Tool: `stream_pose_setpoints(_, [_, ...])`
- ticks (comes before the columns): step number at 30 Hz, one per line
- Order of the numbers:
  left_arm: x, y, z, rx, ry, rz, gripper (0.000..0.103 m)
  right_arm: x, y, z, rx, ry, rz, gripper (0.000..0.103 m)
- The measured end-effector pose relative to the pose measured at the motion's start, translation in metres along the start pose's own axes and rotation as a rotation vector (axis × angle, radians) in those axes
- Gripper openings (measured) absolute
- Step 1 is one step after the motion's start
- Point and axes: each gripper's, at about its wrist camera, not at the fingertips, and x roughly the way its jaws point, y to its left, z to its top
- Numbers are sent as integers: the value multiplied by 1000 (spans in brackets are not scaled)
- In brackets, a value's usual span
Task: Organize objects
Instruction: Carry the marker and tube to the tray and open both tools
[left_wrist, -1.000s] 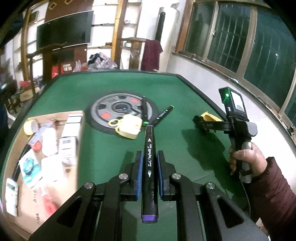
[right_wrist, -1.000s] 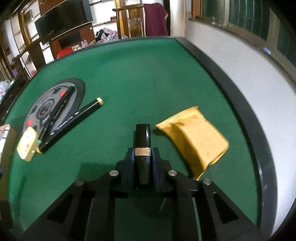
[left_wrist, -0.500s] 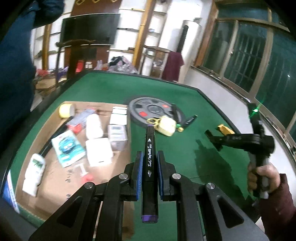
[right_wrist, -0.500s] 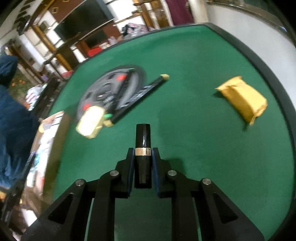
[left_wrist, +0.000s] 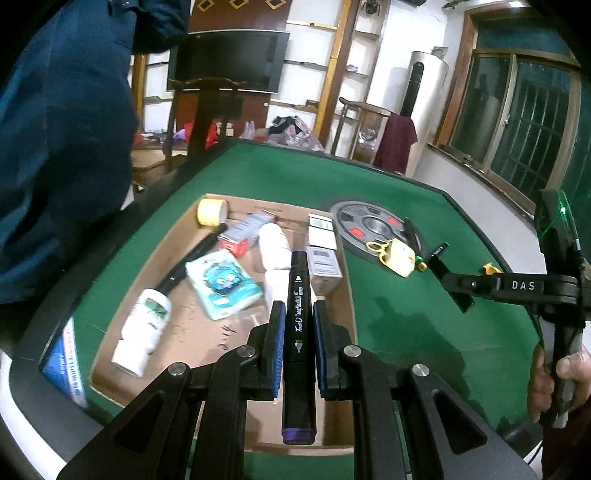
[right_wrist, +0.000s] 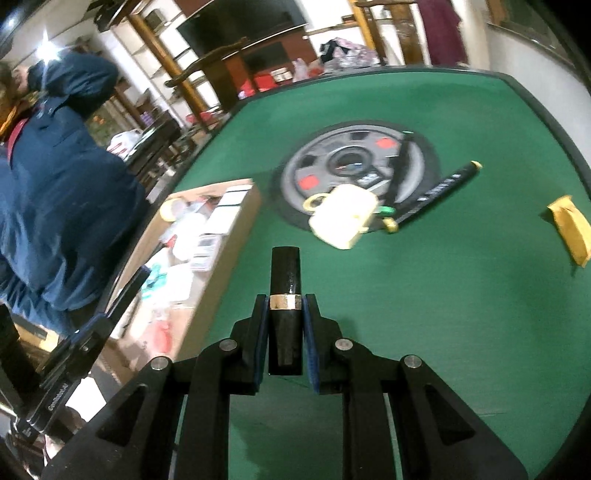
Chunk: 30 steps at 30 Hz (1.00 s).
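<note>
Black marker (left_wrist: 298, 325), purple end cap toward the camera, sits clamped between your left gripper (left_wrist: 298, 332) fingers (left_wrist: 275, 343), held above the cardboard tray (left_wrist: 349, 306) and pointing forward over its contents. Your right gripper (right_wrist: 284, 325) fingers (right_wrist: 260, 332) are closed on a black tube with gold band (right_wrist: 285, 306), raised over the green desk (right_wrist: 443, 314) beside the tray. Right hand (left_wrist: 554, 380) grips its handle upright. Weight plate (right_wrist: 351, 166), yellow lock (right_wrist: 343, 216), yellow packet (right_wrist: 570, 229) lie ahead.
</note>
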Motion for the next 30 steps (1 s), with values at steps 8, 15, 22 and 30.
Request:
stream_pose_setpoints(8, [-2,13,-2,0,-5,72,12,12,42,-3,-62,25,39,16])
stream_pose_setpoints(15, [0,27,-2,4,-7,170,12,30,77,-5,-99,65,80,16])
stream_pose_setpoints(22, [9,43,-3,13,-3,230,12,52,117,-13,-159,110,116,16])
stream_pose_setpoints(30, [22,53,-8,21,16,238,12,84,147,-26,-224,168,79,16])
